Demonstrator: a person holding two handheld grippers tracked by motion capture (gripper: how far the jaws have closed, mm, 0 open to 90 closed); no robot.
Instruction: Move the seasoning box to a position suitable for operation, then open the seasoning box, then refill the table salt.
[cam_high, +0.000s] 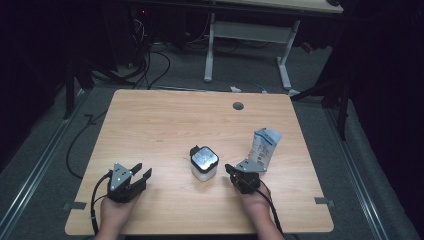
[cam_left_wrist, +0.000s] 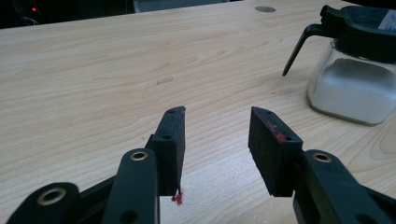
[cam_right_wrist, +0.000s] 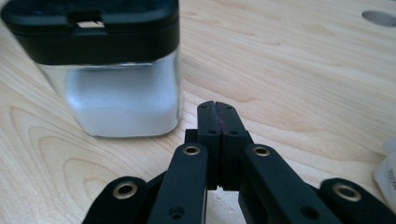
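A square glass jar (cam_high: 204, 163) with a black lid and white powder inside stands near the middle of the wooden table (cam_high: 165, 120). A blue and white packet (cam_high: 264, 148) stands upright to its right. My left gripper (cam_high: 142, 171) rests at the front left, well apart from the jar, with its jaws open and nothing between them (cam_left_wrist: 217, 122). The jar (cam_left_wrist: 357, 84) sits off to the right in the left gripper view, its black handle pointing left. My right gripper (cam_high: 228, 169) lies just right of the jar, jaws shut together on nothing (cam_right_wrist: 217, 109); the jar (cam_right_wrist: 116, 79) stands close ahead to the left.
A round cable hole (cam_high: 238, 106) sits near the table's far edge. The packet's corner (cam_right_wrist: 387, 172) shows at the right edge of the right gripper view. Behind the table stand a white-legged desk (cam_high: 250, 30) and floor cables (cam_high: 150, 65).
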